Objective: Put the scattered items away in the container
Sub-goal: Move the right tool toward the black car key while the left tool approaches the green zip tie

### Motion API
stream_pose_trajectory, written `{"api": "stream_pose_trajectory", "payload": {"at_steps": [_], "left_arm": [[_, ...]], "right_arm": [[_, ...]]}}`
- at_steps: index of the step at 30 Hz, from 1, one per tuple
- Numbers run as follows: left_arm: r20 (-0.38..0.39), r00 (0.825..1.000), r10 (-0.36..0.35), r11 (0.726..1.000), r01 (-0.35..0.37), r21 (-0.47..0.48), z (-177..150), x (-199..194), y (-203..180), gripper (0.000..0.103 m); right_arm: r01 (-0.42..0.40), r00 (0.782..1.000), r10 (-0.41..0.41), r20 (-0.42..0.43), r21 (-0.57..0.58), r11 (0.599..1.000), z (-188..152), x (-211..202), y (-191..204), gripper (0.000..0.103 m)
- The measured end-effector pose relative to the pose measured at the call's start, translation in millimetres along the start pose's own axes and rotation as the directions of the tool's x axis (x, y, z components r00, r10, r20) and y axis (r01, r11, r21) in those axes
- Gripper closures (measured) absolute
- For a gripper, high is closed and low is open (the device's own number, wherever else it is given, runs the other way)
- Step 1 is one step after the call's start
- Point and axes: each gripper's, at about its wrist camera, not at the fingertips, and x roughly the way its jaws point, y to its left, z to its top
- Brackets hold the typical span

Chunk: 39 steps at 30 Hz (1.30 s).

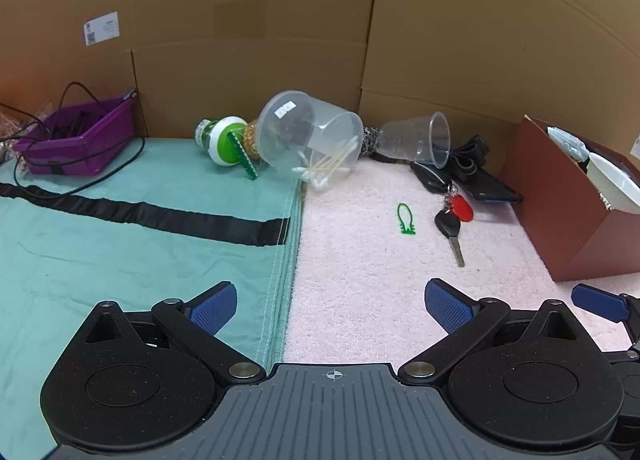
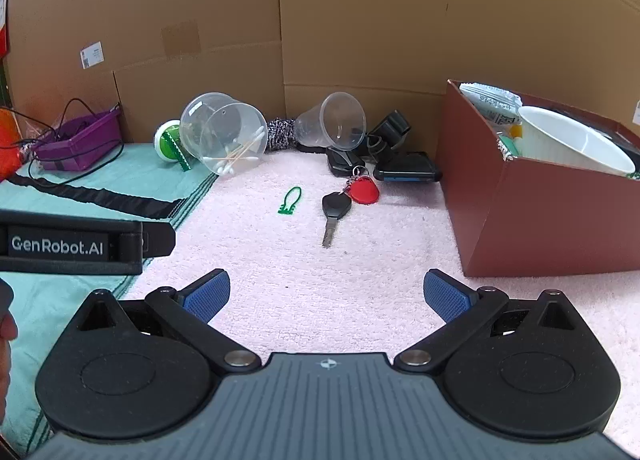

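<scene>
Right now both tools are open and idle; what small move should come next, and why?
Probably ease the right tool forward over the car key: it lies loose on the pink towel almost straight ahead, nearest of the scattered items, and the brown box stands just to its right.

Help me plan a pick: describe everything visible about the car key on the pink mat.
The car key lies flat on the pink fuzzy mat, roughly midway between the green loop clip and the brown box. It has a black plastic head and a bare metal blade pointing toward the cameras. A ring at the head joins it to a red teardrop fob and a black remote fob behind it. Nothing rests on it; neither set of tongs touches it.
</scene>
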Motion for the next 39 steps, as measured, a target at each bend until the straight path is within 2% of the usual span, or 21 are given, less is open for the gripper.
{"api": "stream_pose_trajectory", "payload": {"at_steps": [21,29,33,39], "left_arm": [[-0.028,1.0,-0.012,0.999,0.013,0.046,10.5,28.0,-9.7,0.0],[-0.055,0.998,-0.012,0.998,0.015,0.057,14.1,50.2,-10.7,0.0],[-0.063,0.998,-0.011,0.998,0.015,0.059,16.4,61.9,-12.6,0.0],[-0.075,0.997,-0.032,0.997,0.037,0.067,21.1,77.5,-17.1,0.0]], "right_arm": [[-0.002,0.999,0.002,-0.032,-0.018,1.0,6.1,21.9,3.5,0.0],[-0.027,1.0,0.026,-0.017,-0.039,0.999,9.2,37.9,1.1,0.0],[-0.057,0.998,0.058,0.019,-0.022,0.998,9.4,44.6,-3.6,0.0],[-0.03,0.999,0.03,0.012,-0.02,0.999,12.1,59.5,-7.7,0.0]]}}
